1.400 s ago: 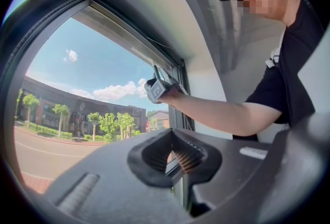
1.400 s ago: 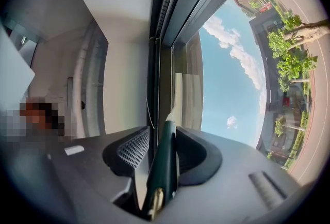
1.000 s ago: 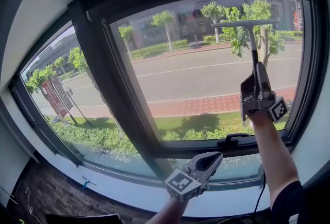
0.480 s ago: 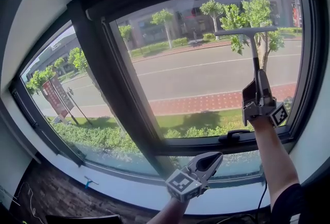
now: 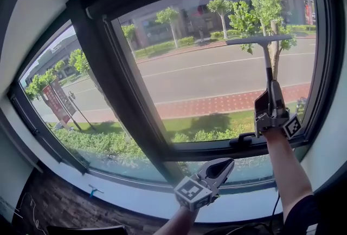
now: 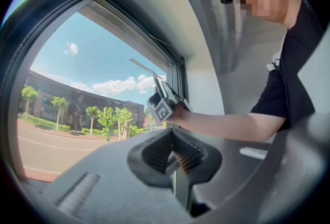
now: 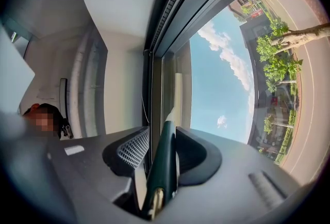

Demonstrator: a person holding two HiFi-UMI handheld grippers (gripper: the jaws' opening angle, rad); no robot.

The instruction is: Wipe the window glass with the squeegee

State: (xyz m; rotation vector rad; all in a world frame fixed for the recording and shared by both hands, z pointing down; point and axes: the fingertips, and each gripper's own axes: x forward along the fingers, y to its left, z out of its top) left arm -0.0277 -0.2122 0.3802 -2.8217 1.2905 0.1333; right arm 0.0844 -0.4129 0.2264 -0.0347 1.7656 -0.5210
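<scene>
The squeegee (image 5: 267, 58) stands upright against the right window pane (image 5: 217, 77), its blade (image 5: 258, 40) level across the glass at mid height. My right gripper (image 5: 270, 99) is shut on its dark green handle (image 7: 164, 166) just above the lower frame. My left gripper (image 5: 219, 166) hangs below the sill, shut, with nothing between its jaws. In the left gripper view the right gripper (image 6: 164, 107) and the squeegee (image 6: 147, 69) show against the sky, beyond my left gripper (image 6: 174, 152).
A thick dark mullion (image 5: 108, 82) divides the right pane from the left pane (image 5: 65, 104). A black window handle (image 5: 242, 140) sits on the lower frame beside the right gripper. A white sill (image 5: 135, 201) runs below. The window frame's right side (image 5: 328, 66) is close to the blade's end.
The right gripper has drawn the squeegee down the glass; the blade sits lower in the pane than a second ago. The left gripper has stayed in place.
</scene>
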